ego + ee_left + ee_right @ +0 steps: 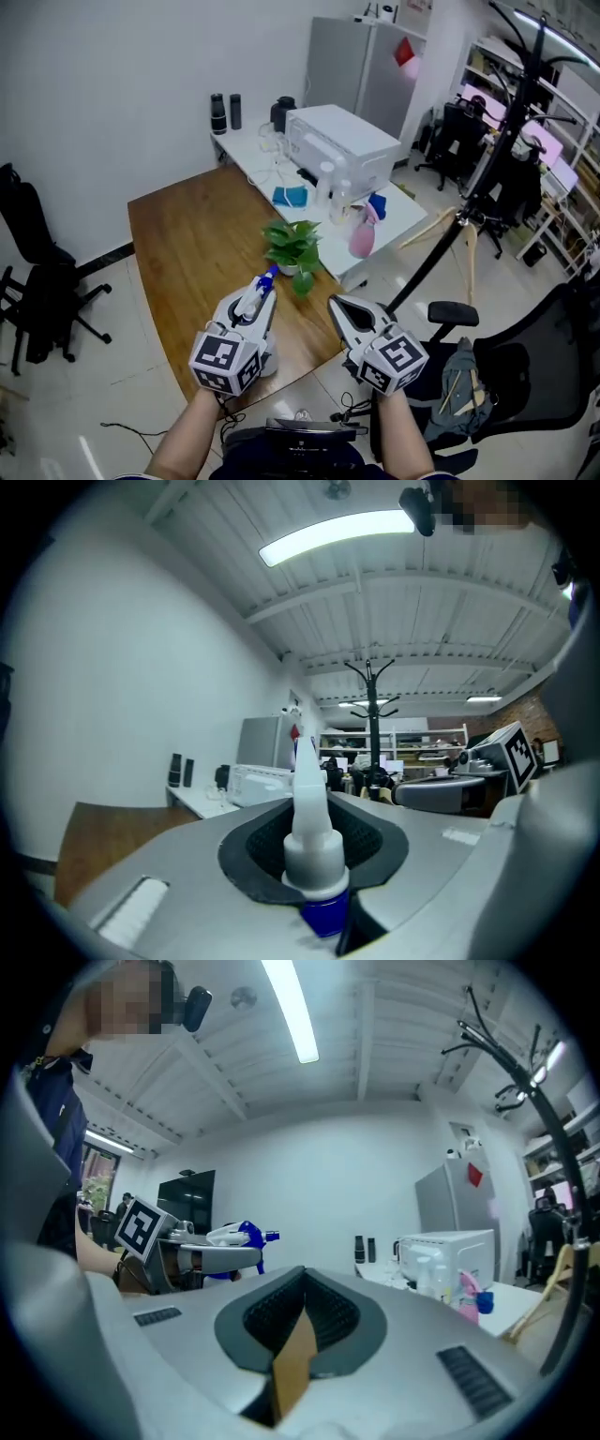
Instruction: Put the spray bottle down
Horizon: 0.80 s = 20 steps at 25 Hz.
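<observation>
Left gripper (255, 309) is clamped on the spray bottle (309, 841). In the left gripper view the bottle's white neck sits seated between the dark pads, with a blue part just below it and the white taper rising past the jaw tips; the jaws stand narrow, pressed on the neck. In the head view the bottle lies along the top of this gripper, blue nozzle pointing away from the person, and is carried in the air over the near end of the wooden surface (187, 244), not resting on it. The nozzle is near the potted plant (292, 246), which stands at that surface's right edge. Right gripper (345, 307) is held level just beside the left one, apart from the bottle and off the right edge of the wooden surface. Its jaws are together; a tan strip (292, 1363) shows in the seam between them, and it cannot be told whether this is a part of the gripper. The right gripper view shows the left gripper and the bottle off to its left. Beyond the plant, a pink bottle (362, 236) stands on the white surface (412, 211), with a white appliance (342, 145) further back.
</observation>
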Tool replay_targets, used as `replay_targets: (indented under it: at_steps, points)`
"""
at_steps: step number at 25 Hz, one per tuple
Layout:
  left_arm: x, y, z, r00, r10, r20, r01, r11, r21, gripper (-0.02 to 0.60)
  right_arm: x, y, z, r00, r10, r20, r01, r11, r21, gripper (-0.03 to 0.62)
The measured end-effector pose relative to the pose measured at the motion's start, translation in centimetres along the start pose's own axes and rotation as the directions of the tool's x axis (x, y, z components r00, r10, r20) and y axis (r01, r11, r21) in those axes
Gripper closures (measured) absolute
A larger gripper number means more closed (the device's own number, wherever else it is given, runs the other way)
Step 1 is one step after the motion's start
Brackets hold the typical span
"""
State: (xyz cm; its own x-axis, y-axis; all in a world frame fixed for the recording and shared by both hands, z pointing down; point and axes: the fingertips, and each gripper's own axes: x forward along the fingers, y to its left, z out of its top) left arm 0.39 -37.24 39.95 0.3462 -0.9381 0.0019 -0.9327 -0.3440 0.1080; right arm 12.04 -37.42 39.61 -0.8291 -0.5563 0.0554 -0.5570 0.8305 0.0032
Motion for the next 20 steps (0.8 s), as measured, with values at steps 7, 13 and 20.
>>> replay_targets:
  at_steps: [7, 13, 20]
  points:
    - [-0.5, 3.2, 0.7, 0.983, 0.182, 0.035, -0.184, 0.982, 0.043, 0.505, 3.2, 0.6, -0.8, 0.984, 0.180, 0.001, -0.180, 0.984, 0.010, 0.594]
    - [0.1, 4.1, 0.7, 0.965, 0.257, 0.057, -0.260, 0.963, 0.075, 0.505, 4.0, 1.0, -1.4, 0.967, 0.255, 0.000, -0.255, 0.967, 0.023, 0.594]
    - [1.7, 6.5, 0.7, 0.944, 0.303, 0.127, -0.316, 0.944, 0.092, 0.506, 3.5, 0.8, -2.2, 0.960, 0.278, -0.017, -0.277, 0.960, 0.033, 0.594]
